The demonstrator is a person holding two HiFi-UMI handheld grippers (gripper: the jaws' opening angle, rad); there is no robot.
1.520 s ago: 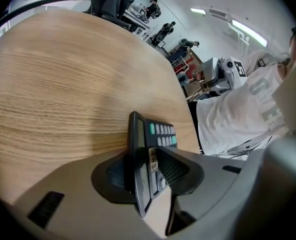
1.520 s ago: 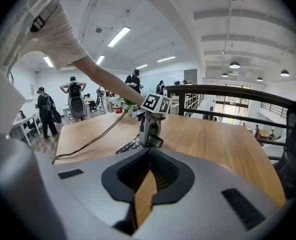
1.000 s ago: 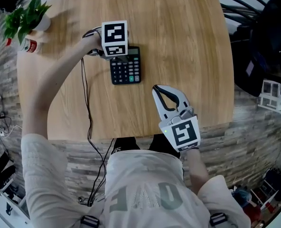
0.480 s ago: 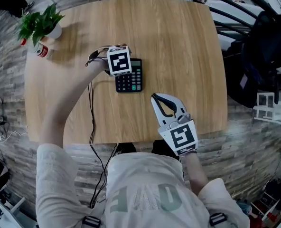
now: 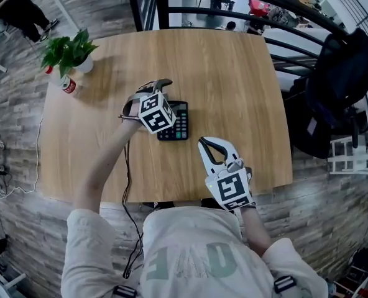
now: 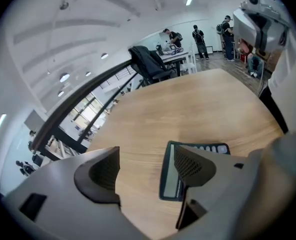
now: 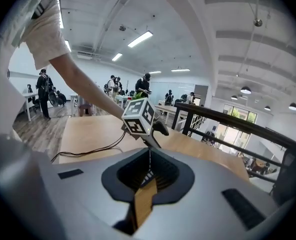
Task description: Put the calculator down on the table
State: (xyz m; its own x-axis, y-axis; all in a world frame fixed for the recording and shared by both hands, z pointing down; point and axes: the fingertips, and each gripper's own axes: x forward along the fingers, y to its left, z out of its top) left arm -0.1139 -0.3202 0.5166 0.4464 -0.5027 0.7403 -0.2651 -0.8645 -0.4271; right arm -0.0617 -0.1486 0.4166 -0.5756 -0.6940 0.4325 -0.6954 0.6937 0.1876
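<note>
Plant (image 5: pixel 69 49), bottle (image 5: pixel 68 84) at table (image 5: pixel 234 73) corner

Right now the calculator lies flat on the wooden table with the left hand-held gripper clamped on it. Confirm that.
Not clamped. The calculator lies flat on the wooden table, but the left hand-held gripper is open: its jaws have just been opening and hold nothing, as the left gripper view shows.

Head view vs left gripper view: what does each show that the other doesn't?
Head view only: the green potted plant in its white pot and the small red-and-white container beside it. Left gripper view only: the inside of the left tongs, which have just been opening: pads wide apart, gripping nothing. Both: the black calculator flat on the light wooden table.
</note>
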